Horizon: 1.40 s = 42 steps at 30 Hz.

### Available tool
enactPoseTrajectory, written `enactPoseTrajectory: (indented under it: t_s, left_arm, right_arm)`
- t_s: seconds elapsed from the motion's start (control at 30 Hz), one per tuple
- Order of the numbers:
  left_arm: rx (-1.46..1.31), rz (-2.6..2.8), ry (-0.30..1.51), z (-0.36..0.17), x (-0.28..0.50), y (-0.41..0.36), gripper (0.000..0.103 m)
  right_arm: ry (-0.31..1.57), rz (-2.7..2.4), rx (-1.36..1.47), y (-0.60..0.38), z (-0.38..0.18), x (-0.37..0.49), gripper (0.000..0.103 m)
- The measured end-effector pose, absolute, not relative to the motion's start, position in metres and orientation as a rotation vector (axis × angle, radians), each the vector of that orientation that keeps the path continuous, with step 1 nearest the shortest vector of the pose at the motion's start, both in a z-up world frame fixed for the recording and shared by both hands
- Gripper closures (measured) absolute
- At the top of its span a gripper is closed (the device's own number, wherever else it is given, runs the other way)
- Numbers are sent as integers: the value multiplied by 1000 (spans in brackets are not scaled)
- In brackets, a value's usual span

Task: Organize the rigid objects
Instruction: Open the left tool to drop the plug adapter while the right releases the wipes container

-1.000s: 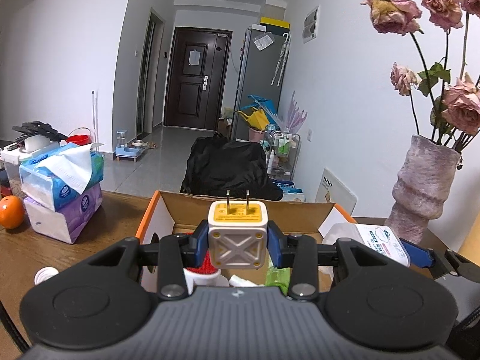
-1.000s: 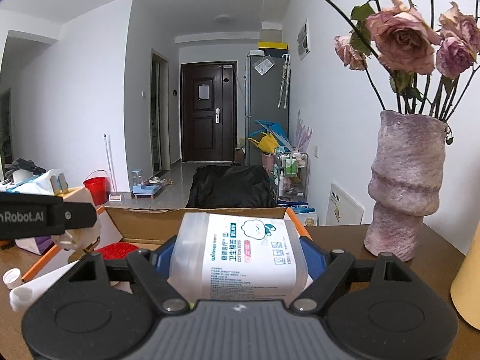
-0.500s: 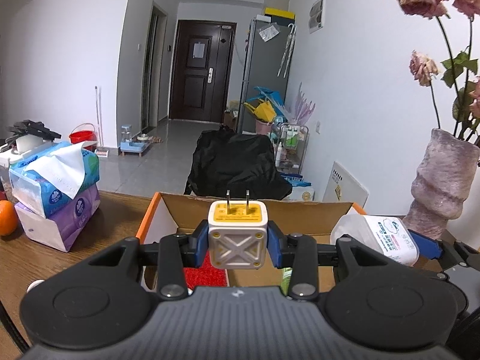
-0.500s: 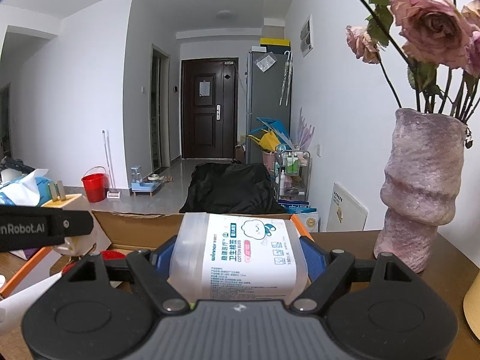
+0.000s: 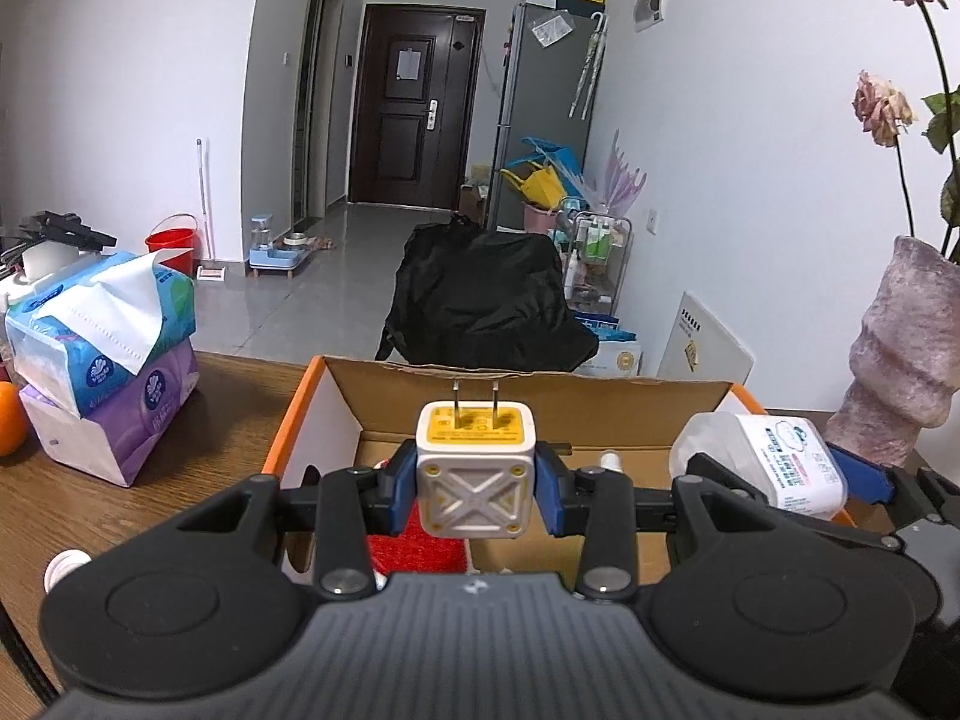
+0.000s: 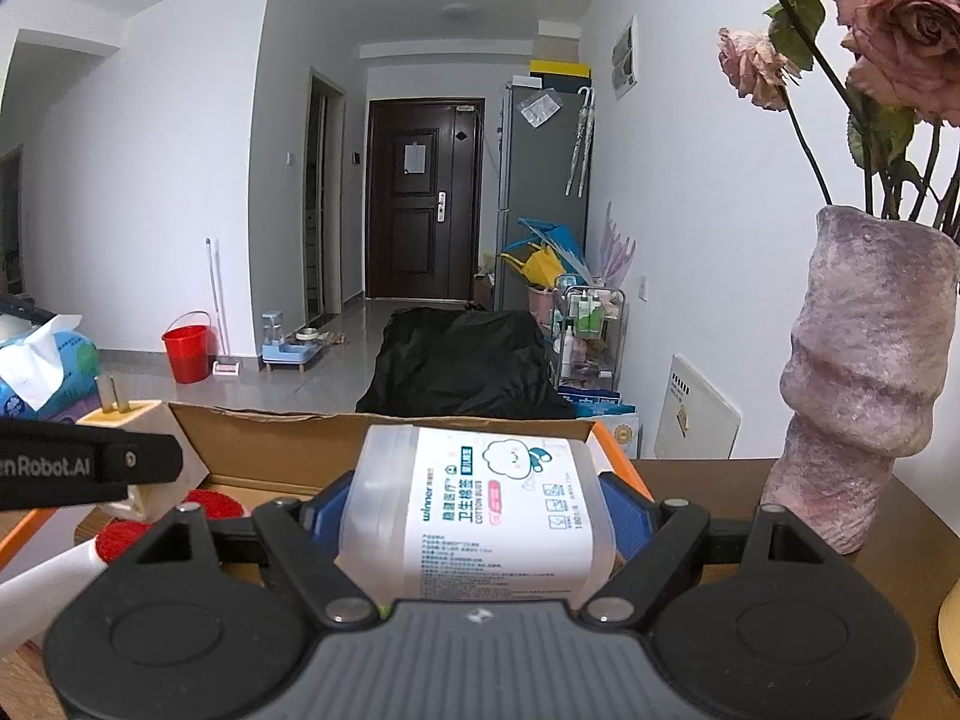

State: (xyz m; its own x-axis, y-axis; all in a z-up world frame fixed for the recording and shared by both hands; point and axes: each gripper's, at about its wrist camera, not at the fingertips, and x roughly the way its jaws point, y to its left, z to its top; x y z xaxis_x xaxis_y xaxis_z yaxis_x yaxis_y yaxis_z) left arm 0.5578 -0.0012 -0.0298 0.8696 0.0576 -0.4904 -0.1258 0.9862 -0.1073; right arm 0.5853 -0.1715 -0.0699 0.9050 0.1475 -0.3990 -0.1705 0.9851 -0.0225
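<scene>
My left gripper (image 5: 476, 489) is shut on a white cube charger (image 5: 475, 474) with a yellow top and two prongs pointing up. It hangs over the open cardboard box (image 5: 540, 402) with orange edges. My right gripper (image 6: 480, 519) is shut on a clear cotton-swab box (image 6: 480, 516) with a white label, held over the box's right part (image 6: 270, 438). The swab box also shows in the left wrist view (image 5: 774, 462), and the charger in the right wrist view (image 6: 129, 420). A red item (image 5: 417, 546) lies inside the box.
Stacked tissue packs (image 5: 102, 354) and an orange (image 5: 11, 426) sit on the wooden table (image 5: 180, 450) to the left. A pink vase (image 6: 864, 396) with dried roses stands at the right. A white tube (image 6: 42, 594) lies at the box's left side.
Both grippers have moved forward and a little higher over the box, still holding their objects. The vase has slid toward the right edge of both views.
</scene>
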Motion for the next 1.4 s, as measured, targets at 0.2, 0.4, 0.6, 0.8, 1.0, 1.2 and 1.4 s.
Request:
enactPoseTrajectory:
  t_s: [0.2,0.4,0.6,0.8,1.0,1.2,1.4]
  left_arm:
    - [-138,92,500,-30,557,1,63]
    - [-109,124,423,-20,546,5,15]
    - [-105,142,418,-19,545,12,0]
    - [-97,151,426,-20,545,13,0]
    - [-98,152,427,-20,544,14,0]
    - [-96,153,425,-20,540,14,0]
    - [-64,160,399,-18,527,12,0]
  right_arm:
    - [431,183,-56,-174,-71,589,21]
    - [440,171,-40,-181,-70,590,3]
    - [465,164,-27,-186,-71,593,0]
    - [467,165,-30,-186,-71,592,0]
    - [471,166,-25,-186,-69,589,0]
    - [462,177,-46,-185,-65,578,0]
    - [458,183,-47,-186,-62,568,0]
